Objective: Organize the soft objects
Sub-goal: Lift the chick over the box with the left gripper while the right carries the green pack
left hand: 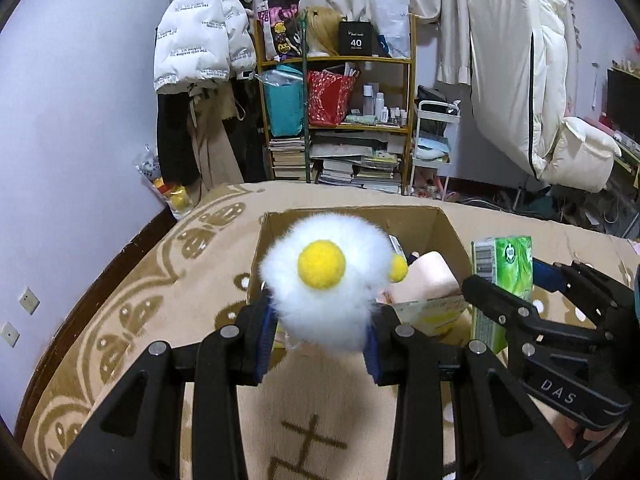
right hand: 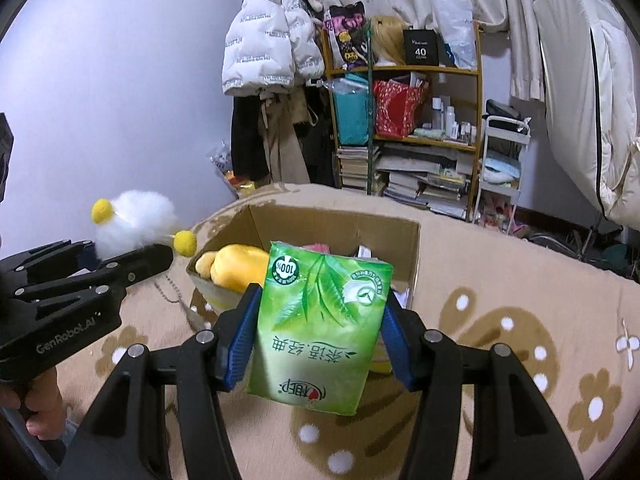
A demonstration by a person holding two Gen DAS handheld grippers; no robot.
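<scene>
My left gripper (left hand: 320, 320) is shut on a white fluffy toy with yellow pompoms (left hand: 324, 280), held above the near left edge of an open cardboard box (left hand: 360, 220). The toy also shows in the right wrist view (right hand: 136, 224). My right gripper (right hand: 318, 332) is shut on a green tissue pack (right hand: 320, 328), held just in front of the box (right hand: 336, 220). The pack shows in the left wrist view (left hand: 504, 276) too, right of the box. Inside the box lie a yellow plush (right hand: 236, 268) and a pink soft thing (left hand: 432, 276).
The box stands on a beige blanket with brown patterns (right hand: 500, 320). Behind it are a wooden shelf with bags, bottles and books (left hand: 336, 116), hanging coats (left hand: 200, 40), a white cart (right hand: 500, 160) and a lilac wall (left hand: 80, 120).
</scene>
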